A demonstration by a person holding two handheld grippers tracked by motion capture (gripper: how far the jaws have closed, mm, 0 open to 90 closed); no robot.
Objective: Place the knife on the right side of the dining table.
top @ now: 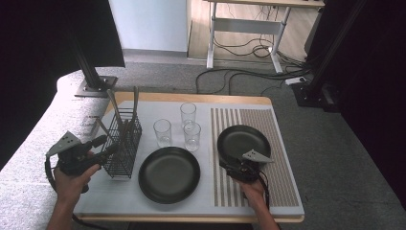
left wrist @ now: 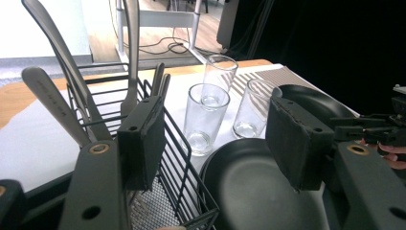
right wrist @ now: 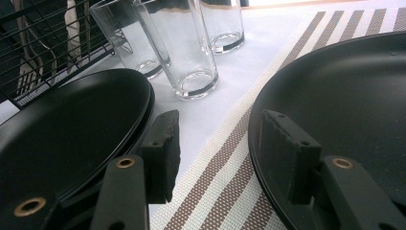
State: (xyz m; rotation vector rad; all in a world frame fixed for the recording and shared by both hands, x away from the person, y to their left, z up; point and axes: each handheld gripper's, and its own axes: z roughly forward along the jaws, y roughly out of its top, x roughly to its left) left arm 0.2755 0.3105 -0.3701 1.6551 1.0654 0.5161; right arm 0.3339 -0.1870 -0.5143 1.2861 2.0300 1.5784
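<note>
A black wire cutlery basket [top: 123, 143] with several utensils [left wrist: 52, 96] stands at the table's left. My left gripper [top: 106, 146] is at its near left side. In the left gripper view that gripper [left wrist: 215, 110] is open, and the basket's wall [left wrist: 184, 177] runs between the jaws without being pressed. A black plate [top: 243, 140] lies on the striped placemat [top: 282, 158]. My right gripper [top: 231, 165] is at its near rim. In the right gripper view it [right wrist: 220, 124] is open, one pad [right wrist: 287, 158] over the plate [right wrist: 354, 96], the other off it.
A second black plate [top: 168, 174] lies front and centre on the white mat [top: 158, 108]. Three empty glasses [top: 162, 132] [top: 188, 114] [top: 192, 136] stand behind it, between basket and placemat. The table's wooden edge [top: 191, 98] runs along the back.
</note>
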